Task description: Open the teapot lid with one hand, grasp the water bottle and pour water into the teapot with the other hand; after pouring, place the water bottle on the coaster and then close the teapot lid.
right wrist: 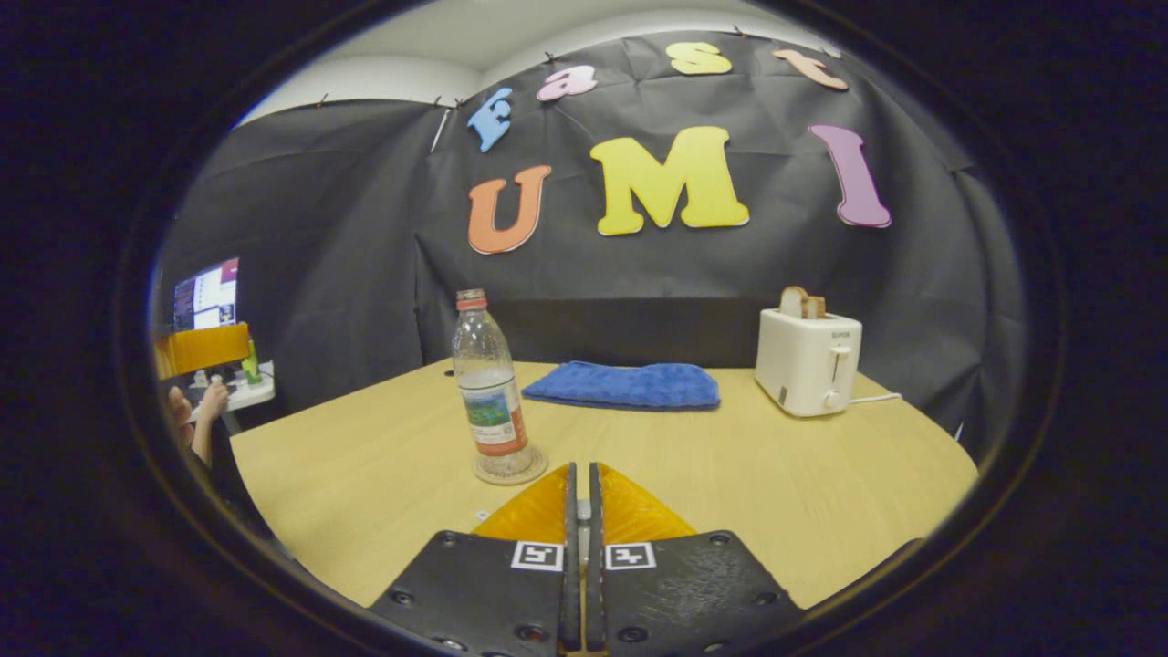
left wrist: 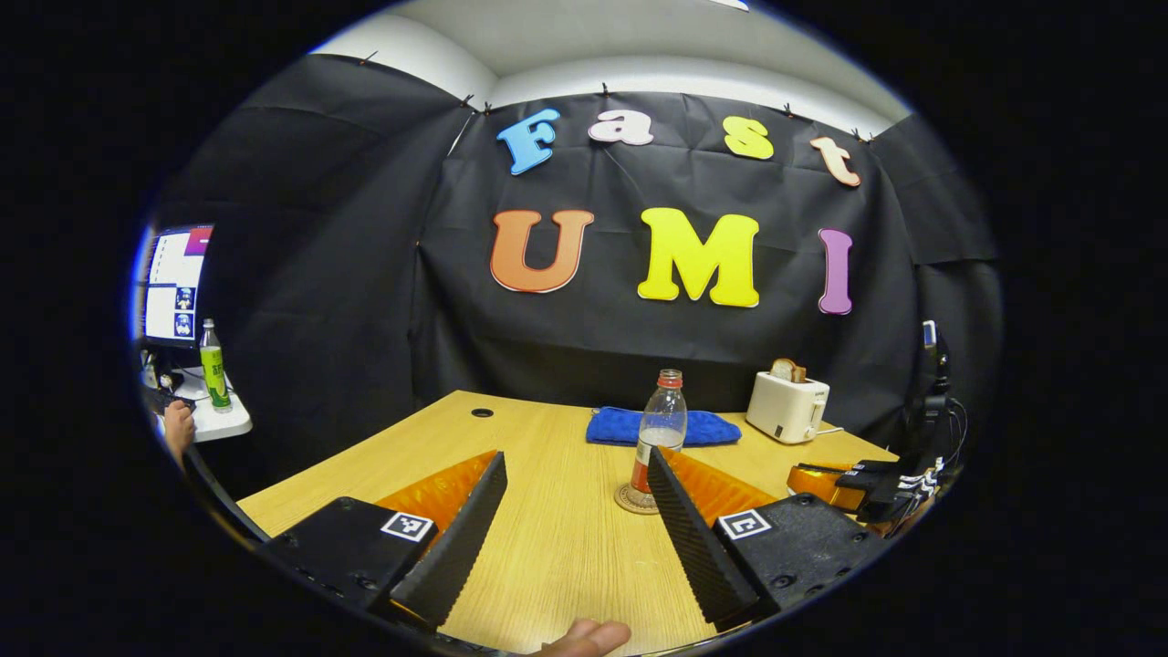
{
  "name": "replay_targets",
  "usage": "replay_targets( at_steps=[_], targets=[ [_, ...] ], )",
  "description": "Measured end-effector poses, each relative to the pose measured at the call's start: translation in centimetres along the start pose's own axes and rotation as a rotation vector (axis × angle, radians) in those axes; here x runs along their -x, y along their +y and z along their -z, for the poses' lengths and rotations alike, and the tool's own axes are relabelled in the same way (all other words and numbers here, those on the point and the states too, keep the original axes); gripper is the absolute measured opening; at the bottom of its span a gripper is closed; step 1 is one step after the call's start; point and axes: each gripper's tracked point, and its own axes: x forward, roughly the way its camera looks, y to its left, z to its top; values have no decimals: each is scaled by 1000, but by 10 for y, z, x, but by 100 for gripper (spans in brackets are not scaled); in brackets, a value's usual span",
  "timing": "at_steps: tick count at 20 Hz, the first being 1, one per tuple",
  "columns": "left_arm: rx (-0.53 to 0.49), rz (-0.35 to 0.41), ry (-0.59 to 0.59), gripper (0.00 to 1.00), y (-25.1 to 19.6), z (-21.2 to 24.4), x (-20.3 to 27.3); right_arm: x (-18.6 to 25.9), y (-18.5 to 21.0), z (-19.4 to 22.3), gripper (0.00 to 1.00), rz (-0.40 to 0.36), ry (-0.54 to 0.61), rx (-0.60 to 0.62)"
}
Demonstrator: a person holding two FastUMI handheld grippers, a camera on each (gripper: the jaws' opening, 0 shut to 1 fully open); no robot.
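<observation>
In the left gripper view the left claw (left wrist: 575, 488) is spread wide with nothing between its fingers, hanging low over the wooden table (left wrist: 547, 547). The water bottle (left wrist: 659, 438) stands upright on a round coaster (left wrist: 631, 501) just ahead of the claw and a bit to the right, right behind the tip of the right-hand finger, but I can't tell if they touch. Further past the bottle there's a folded blue cloth (left wrist: 662, 427) lying flat, and off to the front right a white toaster (left wrist: 787, 406) with bread sticking out the top. At the far right edge there's another gripper (left wrist: 871, 484) near the table edge, too cut off to tell how it stands. A fingertip (left wrist: 589, 636) pokes in at the very bottom, and way off to the left is a small side desk with a green bottle (left wrist: 213, 367) and a monitor (left wrist: 173, 285). In the right gripper view the right claw (right wrist: 580, 497) is pressed together with nothing in it, also low over the table (right wrist: 821, 493). Here the bottle (right wrist: 491, 392) on its coaster (right wrist: 509, 470) sits just ahead and slightly left of the fingertips, clearly apart from them. The blue cloth (right wrist: 625, 385) is further ahead and the toaster (right wrist: 808, 360) is ahead to the right.
</observation>
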Motion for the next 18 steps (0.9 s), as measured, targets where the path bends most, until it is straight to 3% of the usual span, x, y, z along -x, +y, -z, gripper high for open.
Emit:
replay_targets(
  at_steps=[10, 18],
  targets=[
    [-108, 63, -27, 97, -16, -14, 13, -18, 23, 11, 5, -17, 40, 73],
    [-91, 50, 4, 98, -13, -4, 5, -27, 24, 15, 7, -24, 51, 52]
  ],
)
